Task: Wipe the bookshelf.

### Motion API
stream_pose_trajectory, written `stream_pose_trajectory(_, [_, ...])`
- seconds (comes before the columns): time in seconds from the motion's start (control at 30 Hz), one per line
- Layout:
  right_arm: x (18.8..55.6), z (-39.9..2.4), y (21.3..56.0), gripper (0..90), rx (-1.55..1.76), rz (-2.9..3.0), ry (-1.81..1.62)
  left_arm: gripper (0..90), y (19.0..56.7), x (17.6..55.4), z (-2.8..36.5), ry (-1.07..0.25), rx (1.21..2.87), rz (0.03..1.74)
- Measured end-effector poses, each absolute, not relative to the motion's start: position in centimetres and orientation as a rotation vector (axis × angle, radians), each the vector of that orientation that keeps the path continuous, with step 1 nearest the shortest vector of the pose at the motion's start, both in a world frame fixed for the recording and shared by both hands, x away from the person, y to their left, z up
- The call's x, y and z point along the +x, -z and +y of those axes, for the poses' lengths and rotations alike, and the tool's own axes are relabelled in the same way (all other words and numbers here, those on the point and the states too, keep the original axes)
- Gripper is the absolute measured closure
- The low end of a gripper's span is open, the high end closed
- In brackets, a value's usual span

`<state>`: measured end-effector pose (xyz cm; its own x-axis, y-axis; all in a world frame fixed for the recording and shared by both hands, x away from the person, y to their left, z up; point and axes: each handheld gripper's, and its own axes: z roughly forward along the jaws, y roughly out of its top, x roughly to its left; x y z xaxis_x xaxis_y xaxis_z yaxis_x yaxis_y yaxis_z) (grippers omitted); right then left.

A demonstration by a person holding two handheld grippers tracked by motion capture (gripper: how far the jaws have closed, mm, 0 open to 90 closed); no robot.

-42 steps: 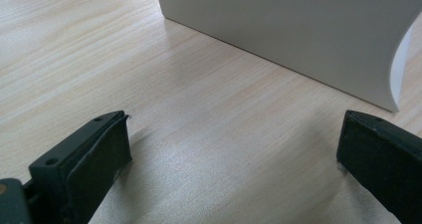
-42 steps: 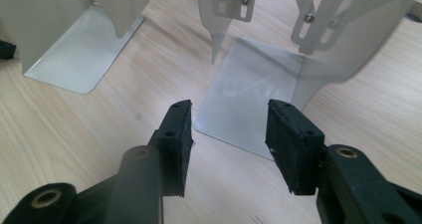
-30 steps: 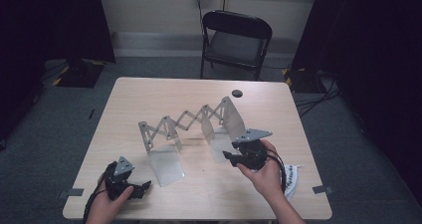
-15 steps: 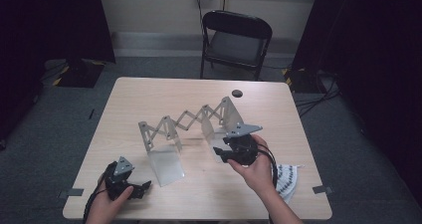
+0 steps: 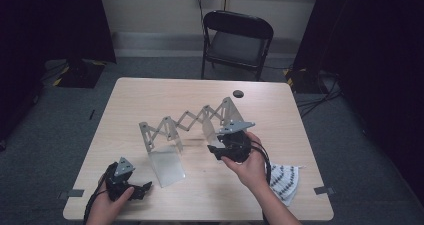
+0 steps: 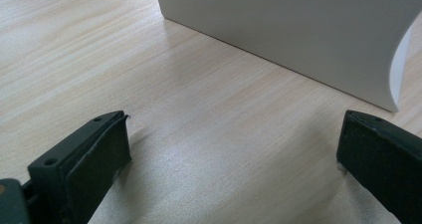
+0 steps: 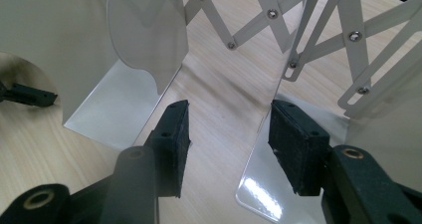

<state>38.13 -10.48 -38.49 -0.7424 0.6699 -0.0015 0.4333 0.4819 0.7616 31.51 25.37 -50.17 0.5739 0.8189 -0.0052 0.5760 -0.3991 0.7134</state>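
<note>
A metal extendable rack stands mid-table: a scissor lattice [image 5: 190, 119] joins a left end plate [image 5: 167, 167] and a right end plate [image 5: 220, 120]. My right gripper [image 5: 216, 150] is at the right plate's base, held in a hand. In the right gripper view its jaws [image 7: 229, 134] stand half apart. That plate's upright edge [image 7: 286, 50] lies just inside the right pad [image 7: 293, 144], and the left pad is clear of it. My left gripper [image 5: 142, 189] rests near the front left edge, jaws wide [image 6: 234, 154] over bare wood, facing the left plate [image 6: 298, 30].
A small black round object [image 5: 238, 93] lies near the table's far edge. A white patterned cloth [image 5: 285, 180] sits at the front right. A black folding chair [image 5: 237, 40] stands beyond the wooden table [image 5: 150, 95].
My right gripper has moved left and a little farther away, up to the rack's right end plate. The left gripper and the rack have stayed put.
</note>
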Motion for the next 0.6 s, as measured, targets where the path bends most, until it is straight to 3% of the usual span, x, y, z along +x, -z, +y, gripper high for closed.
stream_pose_trajectory(0.6, [38.5, -9.3, 38.2, 51.4, 0.911, 2.430, -1.129, 0.0, 50.2, 31.5, 25.4, -0.457, 2.124, 1.106])
